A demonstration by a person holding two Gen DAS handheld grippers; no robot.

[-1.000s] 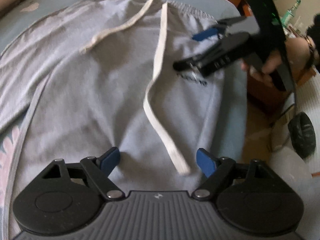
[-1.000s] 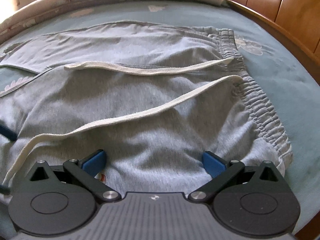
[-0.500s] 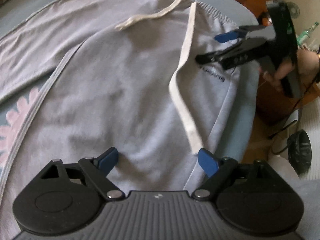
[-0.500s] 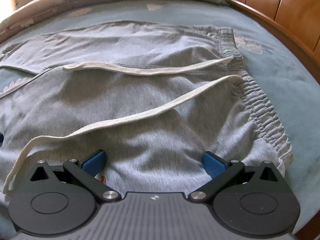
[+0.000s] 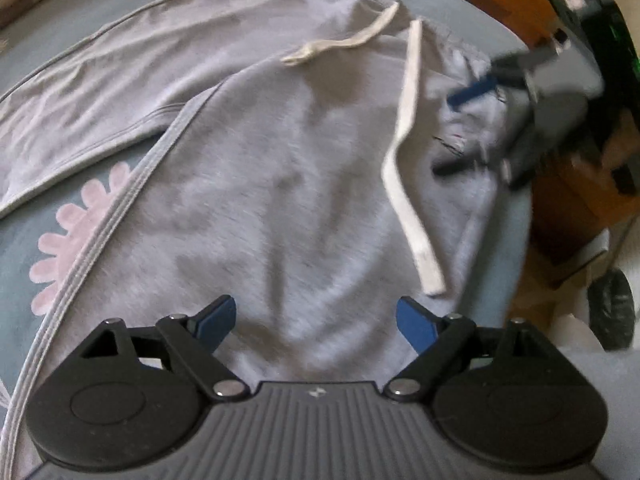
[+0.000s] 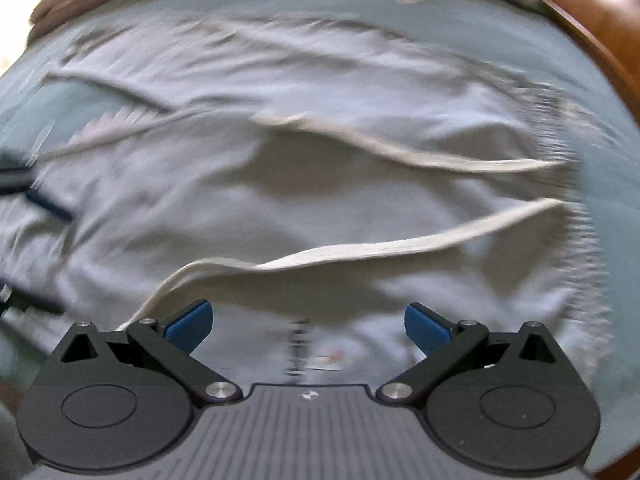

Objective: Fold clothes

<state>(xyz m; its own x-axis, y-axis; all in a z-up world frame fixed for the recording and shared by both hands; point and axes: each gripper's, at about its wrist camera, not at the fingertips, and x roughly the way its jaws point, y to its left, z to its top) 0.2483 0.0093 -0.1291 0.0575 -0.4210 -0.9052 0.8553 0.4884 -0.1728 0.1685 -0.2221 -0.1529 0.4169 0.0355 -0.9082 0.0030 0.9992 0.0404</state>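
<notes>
Left gripper (image 5: pixel 316 322): jaws wide, nothing between the blue pads, pointing steeply down over grey sweatpants (image 5: pixel 280 184) laid flat on a blue floral bedsheet (image 5: pixel 72 216). Right gripper (image 6: pixel 308 326): also wide, empty, over the same pants nr the waistband (image 6: pixel 560 200), which sits at 3 o'clock in its view. In the left wrist view the right gripper shows blurred at 2 o'clock, above the pants' edge; can't tell if it touches cloth. Two white drawstrings (image 5: pixel 404 152) lie loose across the fabric, one ending just beside the left gripper's right pad at 1 o'clock. Wooden bed frame (image 6: pixel 592 28) at upper right.
</notes>
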